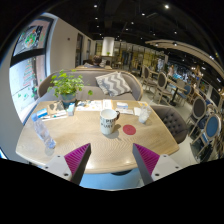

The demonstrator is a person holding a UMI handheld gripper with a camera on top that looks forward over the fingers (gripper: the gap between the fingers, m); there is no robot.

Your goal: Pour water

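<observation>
The tongs (112,163) are all that shows of the rig: two dark, nearly black fingers coming up from below, each broad at the base and narrowing toward its tip. Each finger carries a magenta pad (75,156) on its inner face, roughly triangular in outline, with a fine ribbed or cross-hatched surface. The two fingers stand apart, with a wide gap between the tips.

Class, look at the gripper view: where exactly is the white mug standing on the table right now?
The white mug stands on the wooden table, beyond the open gripper, just left of a red coaster and right of the potted plant.
</observation>
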